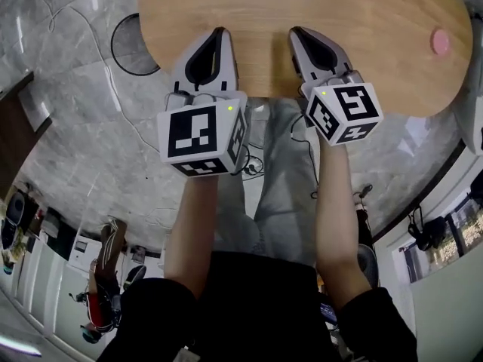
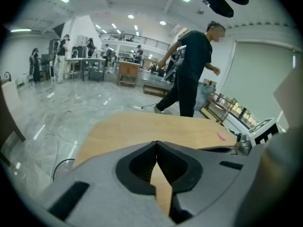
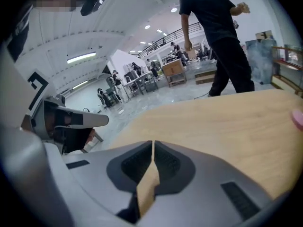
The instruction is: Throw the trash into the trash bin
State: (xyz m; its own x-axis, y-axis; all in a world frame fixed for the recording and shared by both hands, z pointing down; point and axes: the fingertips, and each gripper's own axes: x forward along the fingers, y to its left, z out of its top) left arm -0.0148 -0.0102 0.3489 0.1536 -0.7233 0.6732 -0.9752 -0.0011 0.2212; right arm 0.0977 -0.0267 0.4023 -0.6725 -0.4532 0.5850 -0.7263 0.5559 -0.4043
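A small pink piece (image 1: 440,41) lies on the light wooden table (image 1: 302,6) near its far right end; it also appears as a pink piece (image 2: 221,136) in the left gripper view and at the right edge (image 3: 298,118) of the right gripper view. Both grippers hover side by side over the table's near edge, well left of that piece. The left gripper (image 1: 219,33) is shut, its tips meeting with nothing between them (image 2: 156,144). The right gripper (image 1: 296,33) is likewise shut and empty (image 3: 153,143).
A person in black (image 2: 189,70) walks past the table's far side. A black cable loop (image 1: 132,47) lies on the marble floor left of the table. Desks, crates and several people stand farther back in the hall (image 2: 85,60).
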